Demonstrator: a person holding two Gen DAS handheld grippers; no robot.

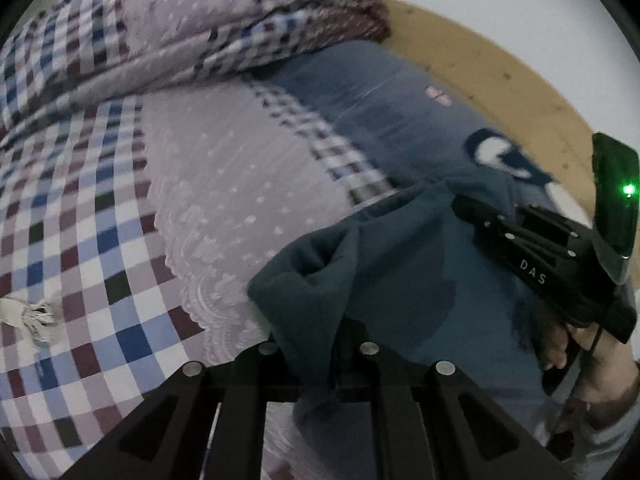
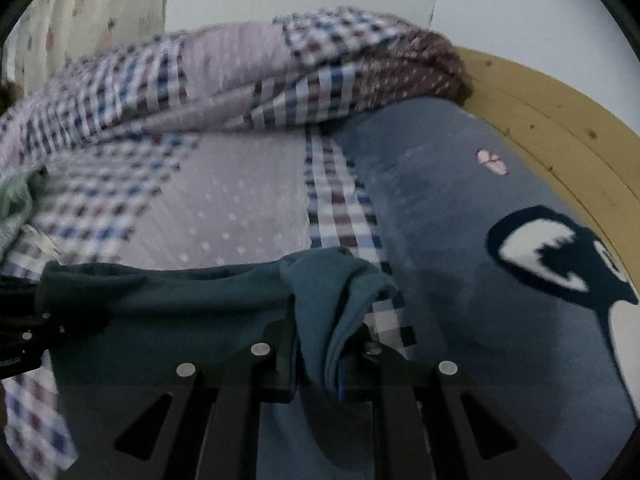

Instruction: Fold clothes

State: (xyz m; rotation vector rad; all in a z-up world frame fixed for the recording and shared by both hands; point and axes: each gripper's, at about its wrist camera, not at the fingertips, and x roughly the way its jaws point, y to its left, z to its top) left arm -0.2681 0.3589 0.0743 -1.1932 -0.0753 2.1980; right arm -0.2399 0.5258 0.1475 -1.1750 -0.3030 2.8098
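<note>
"DAS" reads in white letters on the right gripper (image 1: 460,204), seen at the right edge of the left wrist view, a green light glowing beside it. One teal garment (image 1: 400,264), soft and rumpled, hangs bunched low in the middle of both frames. The left gripper (image 1: 320,364) has its fingers pinched on a gathered fold of it; the right gripper's fingers (image 2: 280,344) clamp another fold. Behind lies one checked quilt (image 1: 80,240) with a lilac lace panel, and at right one grey-blue sheet (image 2: 460,240) printed with a dark cartoon eye.
</note>
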